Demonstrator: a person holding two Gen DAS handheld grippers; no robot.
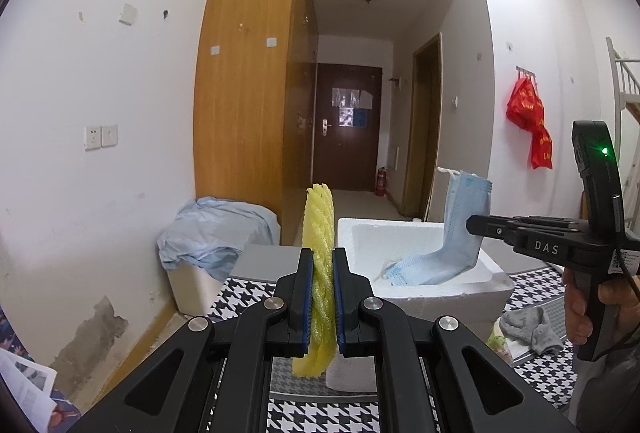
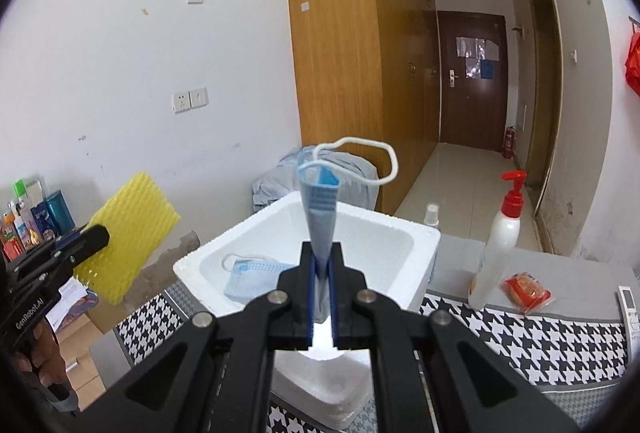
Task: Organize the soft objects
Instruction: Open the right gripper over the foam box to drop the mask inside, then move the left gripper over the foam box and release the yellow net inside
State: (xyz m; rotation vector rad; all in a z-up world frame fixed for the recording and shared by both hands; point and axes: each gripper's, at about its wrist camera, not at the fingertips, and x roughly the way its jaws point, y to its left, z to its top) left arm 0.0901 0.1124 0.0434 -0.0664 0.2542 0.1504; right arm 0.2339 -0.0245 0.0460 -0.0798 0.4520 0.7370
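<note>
Left gripper clamps one yellow net; right gripper clamps one mask.

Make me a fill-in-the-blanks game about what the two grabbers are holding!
1. The left gripper pinches a ____ foam net.
2. The right gripper holds a blue face ____ over the foam box.
3. Another mask lies ____ the box.
4. The pump bottle has a ____ top.

Missing words: yellow; mask; inside; red
</note>
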